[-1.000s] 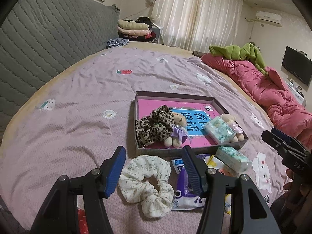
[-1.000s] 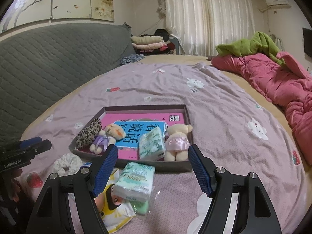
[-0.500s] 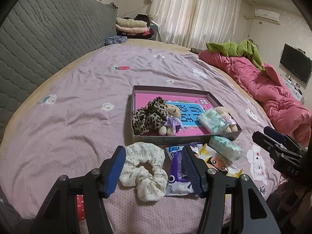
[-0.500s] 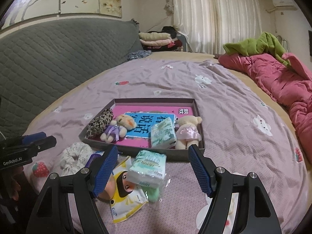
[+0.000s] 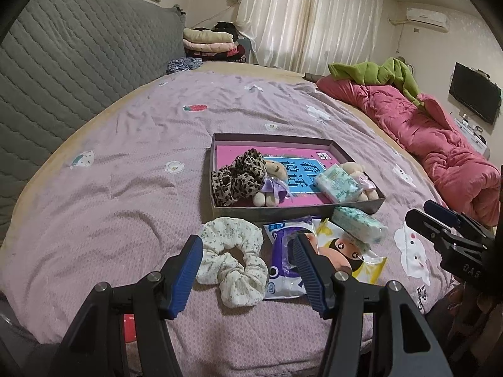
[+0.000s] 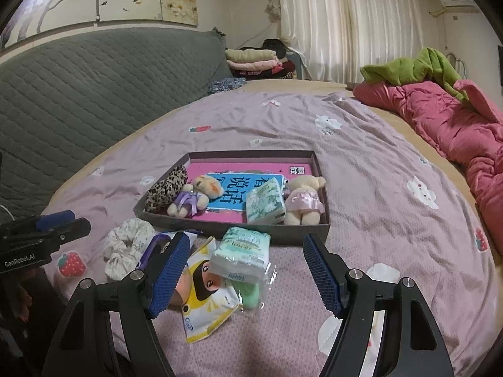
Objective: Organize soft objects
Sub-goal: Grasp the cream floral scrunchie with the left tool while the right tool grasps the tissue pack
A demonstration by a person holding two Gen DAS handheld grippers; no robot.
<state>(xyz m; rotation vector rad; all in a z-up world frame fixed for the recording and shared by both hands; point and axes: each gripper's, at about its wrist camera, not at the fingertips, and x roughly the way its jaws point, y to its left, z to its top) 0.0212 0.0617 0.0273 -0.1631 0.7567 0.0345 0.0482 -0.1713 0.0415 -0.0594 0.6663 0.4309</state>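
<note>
A shallow dark box (image 5: 298,212) (image 6: 232,222) lies on the bed. It holds a leopard scrunchie (image 5: 240,176), two small plush bears (image 6: 303,201) and a tissue pack (image 6: 264,201). In front of it lie a cream floral scrunchie (image 5: 234,262) (image 6: 125,246), a purple-white pack (image 5: 283,264), a yellow cartoon pack (image 6: 206,292) and a green tissue pack (image 5: 358,224) (image 6: 243,253). My left gripper (image 5: 246,271) is open above the cream scrunchie. My right gripper (image 6: 245,271) is open above the green tissue pack.
The mauve bedspread (image 5: 125,163) covers the bed. A grey quilted headboard (image 5: 63,62) stands at the left. A pink duvet (image 5: 440,144) with a green garment lies at the right. Folded clothes (image 5: 207,39) are stacked at the far end.
Both grippers have drawn back and up from the box, so the items look smaller and farther. Both stay open and empty.
</note>
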